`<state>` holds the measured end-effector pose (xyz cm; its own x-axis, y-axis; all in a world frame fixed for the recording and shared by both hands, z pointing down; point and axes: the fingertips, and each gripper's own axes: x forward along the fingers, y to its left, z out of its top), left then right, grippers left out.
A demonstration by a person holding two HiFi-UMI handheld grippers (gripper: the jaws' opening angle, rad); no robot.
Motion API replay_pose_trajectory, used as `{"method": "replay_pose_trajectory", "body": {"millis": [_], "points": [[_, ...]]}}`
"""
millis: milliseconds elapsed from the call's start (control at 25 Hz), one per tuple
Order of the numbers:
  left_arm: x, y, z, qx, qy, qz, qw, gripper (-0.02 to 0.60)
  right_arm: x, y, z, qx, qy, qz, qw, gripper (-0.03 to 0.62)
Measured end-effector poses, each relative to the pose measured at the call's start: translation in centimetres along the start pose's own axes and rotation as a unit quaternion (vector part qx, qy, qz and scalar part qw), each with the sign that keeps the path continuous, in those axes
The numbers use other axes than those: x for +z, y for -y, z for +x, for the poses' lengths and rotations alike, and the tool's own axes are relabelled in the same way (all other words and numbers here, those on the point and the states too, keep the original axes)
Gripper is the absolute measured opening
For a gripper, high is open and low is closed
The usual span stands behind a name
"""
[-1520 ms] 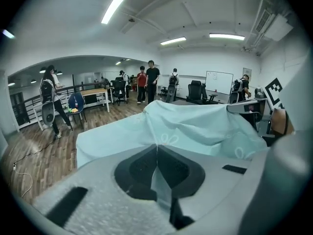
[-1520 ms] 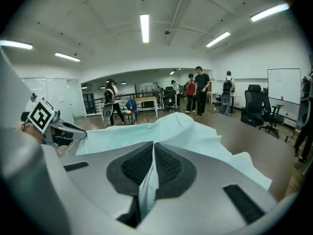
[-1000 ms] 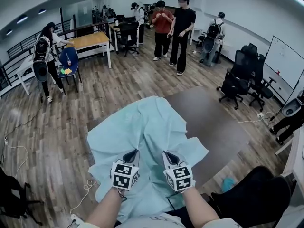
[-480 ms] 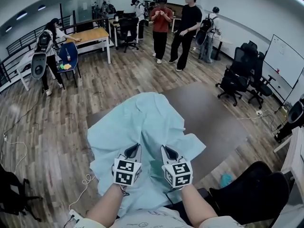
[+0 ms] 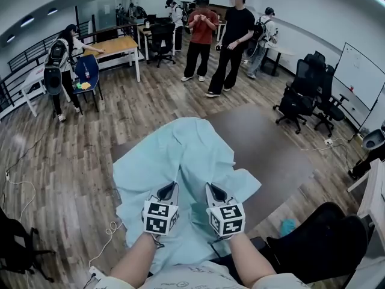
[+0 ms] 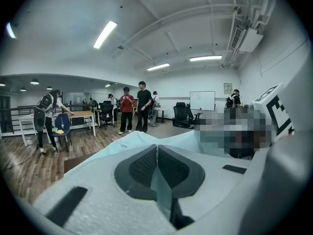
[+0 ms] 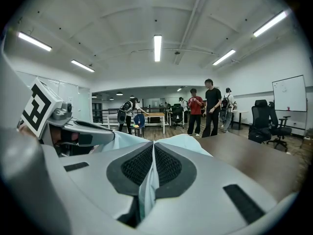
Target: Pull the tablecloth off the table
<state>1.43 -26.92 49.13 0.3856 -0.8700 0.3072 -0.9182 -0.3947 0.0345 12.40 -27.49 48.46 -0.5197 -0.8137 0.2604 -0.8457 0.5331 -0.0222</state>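
A pale blue tablecloth (image 5: 180,161) lies rumpled over the left part of a dark brown table (image 5: 271,149), bunched toward me, with its near edge hanging off the table. My left gripper (image 5: 171,188) is shut on a fold of that cloth (image 6: 161,190) near the table's near edge. Beside it, my right gripper (image 5: 212,190) is also shut on the cloth (image 7: 146,190), which shows as a thin strip pinched between its dark pads (image 7: 168,165). In the left gripper view the same kind of strip runs between the pads (image 6: 142,168). The right half of the table lies bare.
Two people (image 5: 228,41) stand beyond the table's far end on the wooden floor. Black office chairs (image 5: 307,101) stand at the right, and another (image 5: 325,239) close at my right. A wooden desk (image 5: 114,50) and a person (image 5: 60,65) are at the far left. A cable (image 5: 108,233) lies on the floor.
The cloth has slid slightly toward me and bunched more; both grippers stay shut on it, almost in place. The two people beyond the table have stepped to the left.
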Motion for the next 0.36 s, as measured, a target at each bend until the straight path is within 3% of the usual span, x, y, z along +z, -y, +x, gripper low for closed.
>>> {"method": "replay_pose_trajectory", "body": {"millis": [360], "points": [[-0.92, -0.25, -0.1, 0.001, -0.001, -0.005, 1.0, 0.015, -0.85, -0.3, -0.03, 0.003, -0.002, 0.001, 1.0, 0.014]]}}
